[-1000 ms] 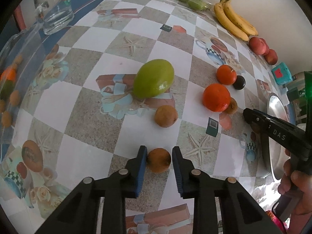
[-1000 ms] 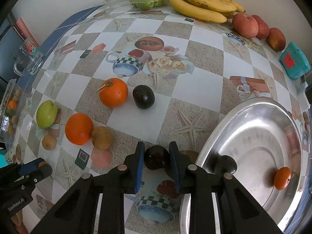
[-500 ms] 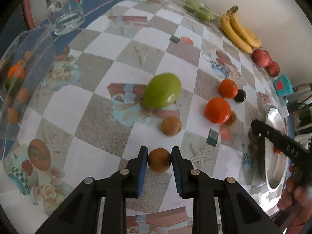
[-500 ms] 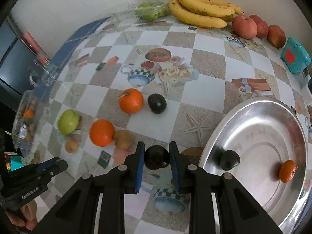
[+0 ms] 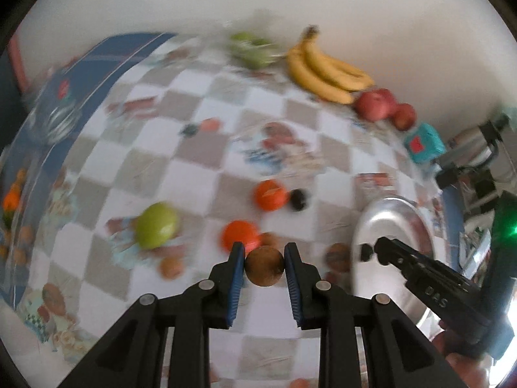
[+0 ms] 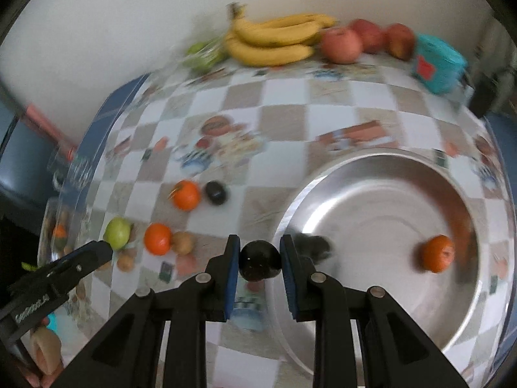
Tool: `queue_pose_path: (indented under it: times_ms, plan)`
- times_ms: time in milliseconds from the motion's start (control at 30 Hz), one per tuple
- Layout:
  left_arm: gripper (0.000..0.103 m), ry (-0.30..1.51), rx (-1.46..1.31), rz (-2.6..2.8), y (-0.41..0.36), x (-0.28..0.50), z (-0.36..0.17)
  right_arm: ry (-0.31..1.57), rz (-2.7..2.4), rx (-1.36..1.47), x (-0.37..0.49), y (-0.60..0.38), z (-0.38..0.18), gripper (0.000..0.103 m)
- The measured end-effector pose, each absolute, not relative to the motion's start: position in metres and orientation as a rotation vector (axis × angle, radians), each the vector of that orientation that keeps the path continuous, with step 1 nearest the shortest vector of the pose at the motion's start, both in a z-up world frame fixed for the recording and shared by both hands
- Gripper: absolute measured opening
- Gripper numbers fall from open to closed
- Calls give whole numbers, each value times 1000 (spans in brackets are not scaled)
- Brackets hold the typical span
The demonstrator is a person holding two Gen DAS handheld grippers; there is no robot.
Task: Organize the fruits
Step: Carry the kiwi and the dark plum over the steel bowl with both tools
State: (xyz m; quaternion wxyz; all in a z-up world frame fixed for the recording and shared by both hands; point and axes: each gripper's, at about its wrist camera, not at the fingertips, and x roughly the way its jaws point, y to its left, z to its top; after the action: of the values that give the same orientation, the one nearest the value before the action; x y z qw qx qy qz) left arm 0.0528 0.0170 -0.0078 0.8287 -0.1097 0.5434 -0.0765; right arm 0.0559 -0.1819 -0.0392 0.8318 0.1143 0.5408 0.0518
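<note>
Above checkered table (image 6: pixel 290 123): left gripper (image 5: pixel 264 266) clamps brown fruit (image 5: pixel 264 265), right gripper (image 6: pixel 260 260) clamps dark fruit (image 6: pixel 259 260); steel bowl (image 6: pixel 387 174) beside, bananas (image 6: pixel 274 37) behind.

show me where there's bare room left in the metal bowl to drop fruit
Most of the metal bowl is bare: its whole middle and far side. An orange fruit sits by the right wall, a dark fruit by the near-left rim. The table left of it is crowded.

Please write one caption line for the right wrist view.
Right gripper shut on a round dark fruit beside the silver metal bowl containing one small orange fruit.
</note>
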Motion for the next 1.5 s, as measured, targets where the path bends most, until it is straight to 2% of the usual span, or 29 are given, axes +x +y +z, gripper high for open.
queue_pose_path:
  times_ms: [233, 567, 1067, 1500]
  plan:
    - [27, 1163, -152, -310, -70, 61, -4, 1112, -76, 373, 49, -261, -36, 26]
    - [27, 1260, -42, -432, -155, 63, -48, 1103, -184, 468, 34, -313, -41, 26]
    - [27, 1328, 83, -396, -167, 56, -80, 1231, -161, 400, 44, -294, -70, 27]
    - [28, 1331, 94, -410, -170, 55, -82, 1293, -173, 387, 45, -294, -85, 27]
